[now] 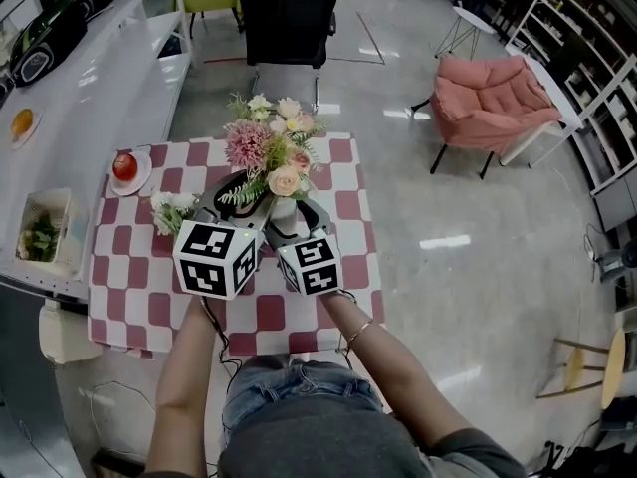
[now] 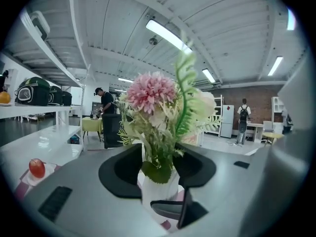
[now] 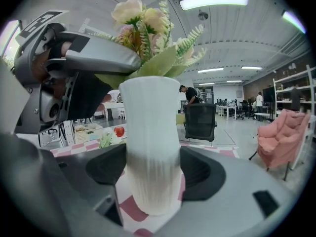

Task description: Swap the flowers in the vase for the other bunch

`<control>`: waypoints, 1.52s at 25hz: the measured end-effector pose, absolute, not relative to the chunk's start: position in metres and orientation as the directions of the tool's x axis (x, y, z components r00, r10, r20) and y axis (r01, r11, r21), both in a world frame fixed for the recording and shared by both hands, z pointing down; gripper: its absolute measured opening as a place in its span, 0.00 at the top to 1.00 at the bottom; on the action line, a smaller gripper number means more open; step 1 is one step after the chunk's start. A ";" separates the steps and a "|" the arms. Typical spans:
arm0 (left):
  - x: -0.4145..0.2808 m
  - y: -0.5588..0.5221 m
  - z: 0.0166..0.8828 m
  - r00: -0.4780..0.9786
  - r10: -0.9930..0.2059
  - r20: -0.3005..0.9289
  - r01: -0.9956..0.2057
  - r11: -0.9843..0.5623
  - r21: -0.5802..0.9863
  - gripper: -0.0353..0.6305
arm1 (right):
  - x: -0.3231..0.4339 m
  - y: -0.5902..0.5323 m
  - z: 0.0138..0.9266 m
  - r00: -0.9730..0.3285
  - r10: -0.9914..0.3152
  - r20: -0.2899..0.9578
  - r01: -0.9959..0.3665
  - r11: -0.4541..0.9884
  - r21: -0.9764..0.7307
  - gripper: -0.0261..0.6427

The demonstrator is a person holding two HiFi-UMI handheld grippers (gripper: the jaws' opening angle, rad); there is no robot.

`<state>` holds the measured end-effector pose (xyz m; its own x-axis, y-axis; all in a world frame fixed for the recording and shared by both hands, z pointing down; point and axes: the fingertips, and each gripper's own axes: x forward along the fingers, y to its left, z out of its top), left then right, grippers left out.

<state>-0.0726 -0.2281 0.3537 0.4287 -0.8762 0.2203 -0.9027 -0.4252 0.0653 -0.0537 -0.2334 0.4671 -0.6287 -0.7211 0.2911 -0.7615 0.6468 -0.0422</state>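
Observation:
A white ribbed vase (image 1: 283, 209) stands in the middle of the red-and-white checked table (image 1: 119, 257). It holds a bunch of pink, peach and white flowers (image 1: 271, 145). My left gripper (image 1: 254, 191) is at the vase's mouth. Its jaws stand open either side of the green stems (image 2: 159, 157), above the vase (image 2: 157, 194). My right gripper (image 1: 292, 217) is lower down, shut on the vase body (image 3: 150, 142), with a pad against each side. The other bunch (image 1: 171, 210), white with green leaves, lies on the cloth to the left.
A red apple (image 1: 125, 165) sits on a small plate at the table's far left corner. Beyond it are a long white counter (image 1: 90, 78) and a basket of greens (image 1: 42, 232). A black chair (image 1: 287, 23) stands behind the table, a pink armchair (image 1: 495, 93) to the right.

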 end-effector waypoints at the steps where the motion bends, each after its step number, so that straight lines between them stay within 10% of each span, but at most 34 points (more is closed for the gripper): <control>1: -0.073 -0.227 0.354 0.426 -0.877 0.221 -0.904 -0.422 0.067 0.65 | -0.053 -0.233 0.467 -0.630 -0.720 0.292 -0.760 0.648 -0.042 0.44; 38: -0.108 -0.169 0.401 0.317 -0.913 0.256 -0.937 -0.261 0.232 0.64 | -0.027 -0.197 0.489 -0.669 -0.660 0.342 -0.724 0.683 -0.097 0.44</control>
<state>-0.1080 -0.1694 0.4012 0.3173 -0.9132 0.2556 -0.9372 -0.2608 0.2317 -0.0275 -0.1971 0.4894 -0.6689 -0.6602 0.3416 -0.7238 0.6831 -0.0971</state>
